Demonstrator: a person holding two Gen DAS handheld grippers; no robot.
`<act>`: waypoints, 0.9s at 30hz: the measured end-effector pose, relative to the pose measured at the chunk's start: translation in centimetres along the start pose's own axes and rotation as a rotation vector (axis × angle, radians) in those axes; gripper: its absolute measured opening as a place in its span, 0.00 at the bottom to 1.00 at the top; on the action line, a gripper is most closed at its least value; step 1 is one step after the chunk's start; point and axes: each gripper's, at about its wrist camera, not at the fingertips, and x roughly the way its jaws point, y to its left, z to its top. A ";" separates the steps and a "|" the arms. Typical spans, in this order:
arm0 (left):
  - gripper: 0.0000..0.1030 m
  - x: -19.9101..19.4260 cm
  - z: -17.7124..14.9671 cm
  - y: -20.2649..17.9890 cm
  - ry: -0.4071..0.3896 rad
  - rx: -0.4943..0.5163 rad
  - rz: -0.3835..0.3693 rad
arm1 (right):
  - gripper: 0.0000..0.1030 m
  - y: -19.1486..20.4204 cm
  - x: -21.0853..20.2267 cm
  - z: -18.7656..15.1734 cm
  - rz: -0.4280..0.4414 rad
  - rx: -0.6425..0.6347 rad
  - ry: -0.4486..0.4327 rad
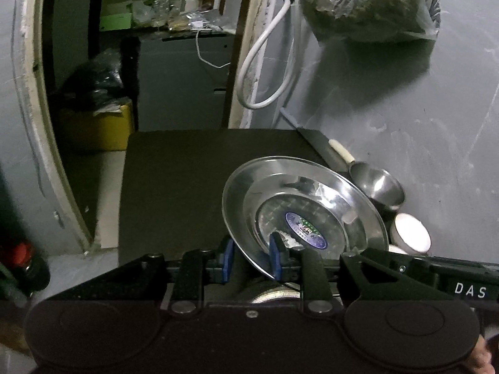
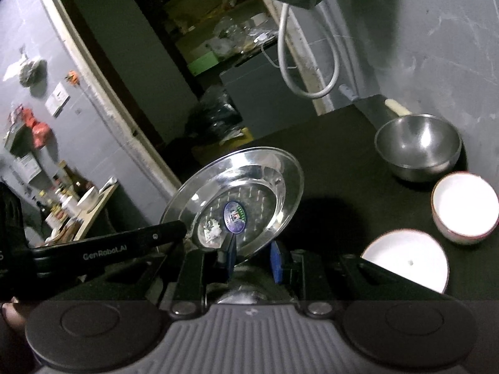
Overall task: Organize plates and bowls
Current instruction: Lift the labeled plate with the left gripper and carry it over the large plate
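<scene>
Open dark tabletop [image 1: 174, 180] left; steel bowl [image 2: 418, 146] and two white bowls [image 2: 464, 208] crowding right.

White hose [image 1: 265, 62] looped beside doorway, plastic bag [image 1: 371, 3] above

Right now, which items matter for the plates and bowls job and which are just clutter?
Job items:
steel plate, gripped at its rim by both left gripper and right gripper
steel bowl
two white bowls

Clutter:
white cable loop
hanging plastic bag
yellow box
</scene>
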 end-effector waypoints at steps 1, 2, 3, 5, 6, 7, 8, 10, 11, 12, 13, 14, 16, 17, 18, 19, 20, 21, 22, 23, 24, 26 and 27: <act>0.26 -0.4 -0.4 0.0 0.003 -0.004 0.008 | 0.26 0.1 -0.2 -0.3 0.008 -0.002 0.009; 0.26 -0.8 -0.9 0.0 0.005 -0.007 0.018 | 0.26 0.1 -0.4 -0.5 0.015 -0.005 0.017; 0.26 -1.2 -1.3 -0.1 0.008 -0.006 0.026 | 0.26 0.2 -0.5 -0.9 0.021 -0.007 0.029; 0.28 -1.9 -2.2 -0.4 0.015 -0.001 0.047 | 0.26 0.4 -0.7 -1.4 0.029 -0.010 0.051; 0.28 -2.1 -2.7 -0.4 0.019 0.001 0.056 | 0.26 0.6 -0.8 -1.7 0.032 -0.015 0.061; 0.28 -2.4 -3.1 -0.4 0.026 -0.001 0.063 | 0.26 0.7 -1.0 -2.0 0.035 -0.020 0.070; 0.28 -2.7 -3.6 -0.5 0.031 -0.004 0.070 | 0.26 0.7 -1.0 -2.3 0.040 -0.022 0.080; 0.28 -3.1 -4.4 -0.4 0.050 -0.004 0.084 | 0.26 0.6 -1.1 -3.0 0.054 -0.017 0.103; 0.29 -3.1 -4.8 -0.4 0.061 -0.004 0.090 | 0.26 0.6 -1.2 -3.4 0.058 -0.016 0.115; 0.29 -3.1 -5.1 -0.4 0.071 -0.003 0.094 | 0.26 0.5 -1.2 -3.8 0.059 -0.014 0.129; 0.29 -3.1 -5.5 -0.5 0.083 0.000 0.099 | 0.26 0.6 -1.2 -4.2 0.059 -0.013 0.139; 0.29 -3.2 -5.9 -0.5 0.093 0.003 0.103 | 0.26 0.5 -1.3 -4.6 0.059 -0.013 0.148; 0.29 -3.3 -6.5 -0.5 0.106 -0.001 0.106 | 0.26 0.4 -1.4 -5.2 0.061 -0.007 0.163; 0.29 -3.4 -6.7 -0.5 0.112 -0.002 0.108 | 0.26 0.4 -1.5 -5.4 0.062 -0.005 0.170; 0.29 -3.3 -6.9 -0.6 0.118 -0.001 0.111 | 0.26 0.3 -1.5 -5.5 0.061 -0.004 0.176; 0.30 -3.3 -7.1 -0.7 0.124 0.003 0.112 | 0.26 0.3 -1.5 -5.5 0.057 -0.002 0.184; 0.30 -3.2 -7.3 -0.8 0.133 0.008 0.114 | 0.26 0.2 -1.5 -5.6 0.052 0.000 0.195; 0.30 -3.1 -7.4 -0.9 0.142 0.015 0.118 | 0.27 0.2 -1.4 -5.7 0.044 0.003 0.208; 0.30 -3.0 -7.6 -1.1 0.149 0.023 0.122 | 0.27 0.1 -1.4 -5.8 0.036 0.005 0.219; 0.30 -3.0 -7.7 -1.2 0.152 0.026 0.124 | 0.27 0.0 -1.3 -5.8 0.032 0.008 0.227; 0.30 -2.9 -7.8 -1.2 0.156 0.027 0.125 | 0.27 -0.1 -1.3 -5.9 0.029 0.013 0.235; 0.30 -2.8 -8.1 -1.4 0.166 0.026 0.130 | 0.27 -0.2 -1.1 -5.9 0.026 0.020 0.251; 0.31 -2.7 -8.1 -1.5 0.169 0.026 0.137 | 0.27 -0.1 -1.1 -5.8 0.027 0.020 0.254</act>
